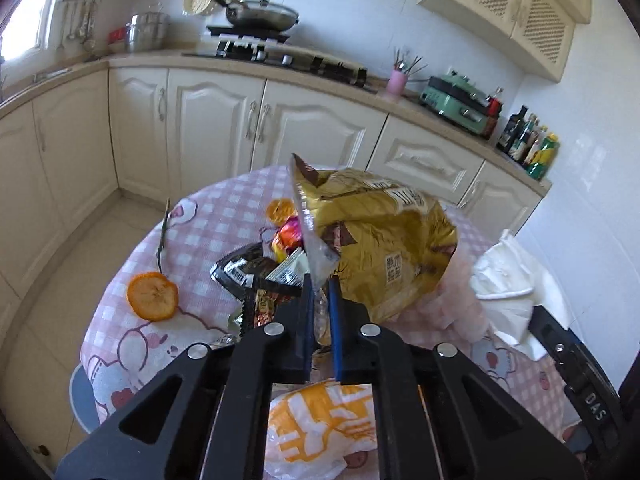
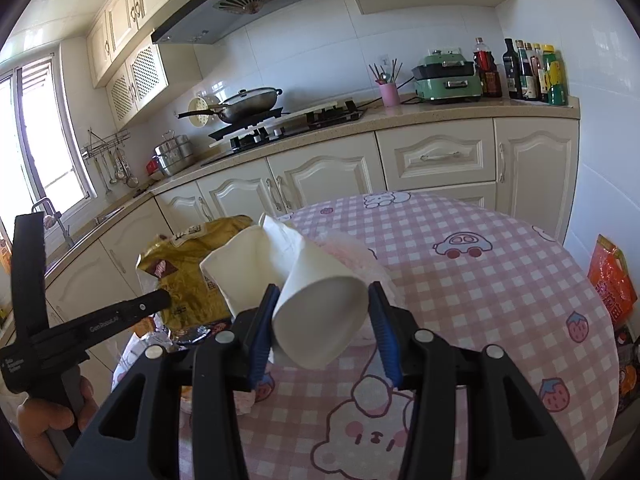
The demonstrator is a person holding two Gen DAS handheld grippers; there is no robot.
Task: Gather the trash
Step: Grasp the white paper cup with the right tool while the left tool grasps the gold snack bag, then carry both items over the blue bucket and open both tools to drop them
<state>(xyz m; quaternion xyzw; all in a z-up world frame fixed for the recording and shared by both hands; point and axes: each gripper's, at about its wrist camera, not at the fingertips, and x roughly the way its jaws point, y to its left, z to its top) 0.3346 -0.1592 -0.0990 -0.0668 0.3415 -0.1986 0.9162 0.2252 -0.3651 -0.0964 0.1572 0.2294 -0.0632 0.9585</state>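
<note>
My left gripper (image 1: pixel 320 286) is shut on the clear torn edge of a gold snack bag (image 1: pixel 384 236) and holds it above the table. Under it lie black wrappers (image 1: pixel 252 272), a red-yellow candy wrapper (image 1: pixel 288 236), two orange slices (image 1: pixel 153 296) and an orange-white bag (image 1: pixel 320 428). My right gripper (image 2: pixel 322 300) is shut on a crumpled white paper cup (image 2: pixel 312 300), held above the pink checked tablecloth (image 2: pixel 480 280). The gold bag also shows in the right wrist view (image 2: pixel 188 276), with the left gripper's body (image 2: pixel 112 320) beside it. The cup shows in the left wrist view (image 1: pixel 508 284).
The round table stands near cream kitchen cabinets (image 1: pixel 208 120). A counter carries a stove with a pan (image 2: pixel 248 104), a green appliance (image 2: pixel 444 78) and bottles (image 2: pixel 532 72). An orange bag (image 2: pixel 610 280) sits beyond the table's right edge.
</note>
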